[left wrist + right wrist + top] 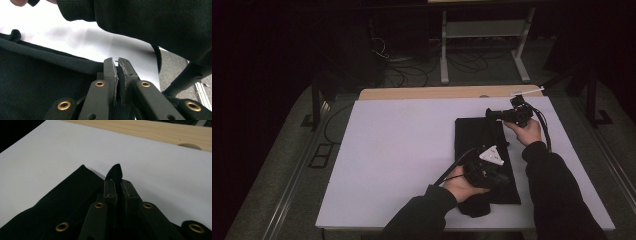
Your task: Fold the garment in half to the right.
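Black cloth [484, 145] lies folded lengthwise on the right half of the white worktop [402, 150]. Right gripper [493, 115] pinches the far corner, a tuft of fabric poking past its closed jaws. Left gripper [502, 176], jaws pressed together, appears to nip the near edge. Holding both ends likely keeps the fold taut and aligned.

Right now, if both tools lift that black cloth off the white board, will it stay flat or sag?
The black cloth will probably sag: a pinched corner pokes limply past the right tool. It looks light, since it lies in thin folded layers. It seems unlikely to slip, as the left tool is shut on its edge.
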